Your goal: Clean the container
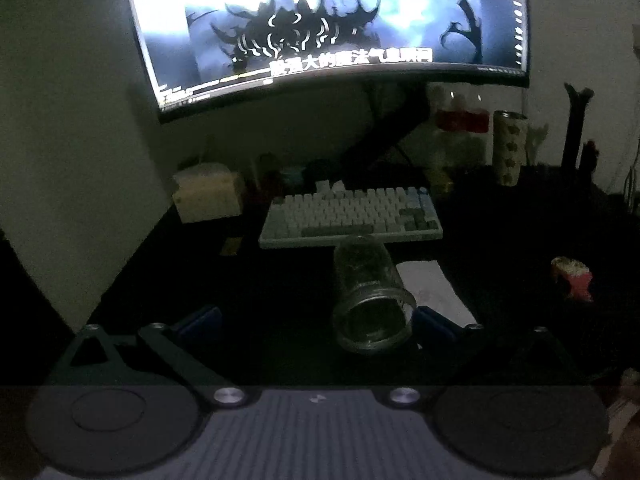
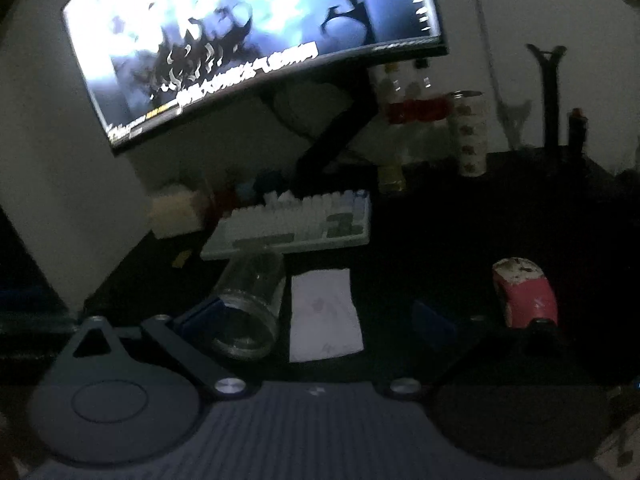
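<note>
Glass jar [image 1: 370, 300] sideways on desk [image 1: 500, 240]

Place: I see a home computer corner in a dim room.
Screen: a big curved monitor [image 1: 320, 20] plays a video with subtitles.
Worktop: a dark worktop [image 1: 500, 240] carries a light keyboard [image 1: 352, 216].
Small things: a patterned tumbler [image 1: 508, 148], bottles with red labels [image 1: 462, 120] and a pink mouse [image 2: 528, 294] stand around.
</note>
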Available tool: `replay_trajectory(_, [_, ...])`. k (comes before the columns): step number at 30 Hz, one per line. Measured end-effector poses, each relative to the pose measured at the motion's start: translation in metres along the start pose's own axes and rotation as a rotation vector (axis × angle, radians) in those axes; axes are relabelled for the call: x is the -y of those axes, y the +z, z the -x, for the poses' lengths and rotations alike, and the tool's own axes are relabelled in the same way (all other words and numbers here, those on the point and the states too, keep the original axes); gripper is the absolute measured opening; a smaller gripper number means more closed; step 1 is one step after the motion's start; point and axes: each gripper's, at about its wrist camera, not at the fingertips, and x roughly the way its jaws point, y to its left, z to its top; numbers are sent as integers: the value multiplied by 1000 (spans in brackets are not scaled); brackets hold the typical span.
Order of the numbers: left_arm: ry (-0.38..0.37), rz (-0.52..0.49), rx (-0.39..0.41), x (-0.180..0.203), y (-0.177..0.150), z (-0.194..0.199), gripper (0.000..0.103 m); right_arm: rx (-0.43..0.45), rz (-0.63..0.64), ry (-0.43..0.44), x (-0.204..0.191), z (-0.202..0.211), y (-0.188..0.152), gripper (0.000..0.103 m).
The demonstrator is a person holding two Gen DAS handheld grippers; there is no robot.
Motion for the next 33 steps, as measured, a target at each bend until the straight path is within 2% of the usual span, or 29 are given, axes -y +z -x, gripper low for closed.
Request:
replay_trajectory(3, [-11, -19, 9, 2, -8, 3, 103, 28, -17, 4, 5, 9, -2, 103])
replay_trajectory(7, [-33, 5, 17, -6, -13, 6, 103, -20, -38, 44, 6, 6, -4, 103])
replay_trajectory(11, [-17, 22, 26, -11, -16, 6, 103, 8, 36, -40, -13, 4, -12, 103])
replay_trajectory(15, [24, 22, 25, -12, -18, 2, 103, 23, 87, -46, -25, 1, -14, 103])
replay_trajectory(21, [19, 62, -10, -23, -17, -6, 103, -64, 68, 30, -14, -20, -6, 103])
replay_trajectory(23, [37, 59, -4, -23, -18, -6, 103, -75, 70, 25, -12, -26, -4, 103])
replay_trajectory(25, [55, 52, 0, -22, -19, -6, 103, -54, 106, -15, -13, -27, -1, 103])
replay_trajectory(28, [43, 60, 6, -25, -19, -4, 103, -8, 124, -54, -15, -25, 0, 103])
replay_trajectory(33, [37, 126, 7, -30, -14, -6, 103, -54, 114, 27, -16, -30, 3, 103])
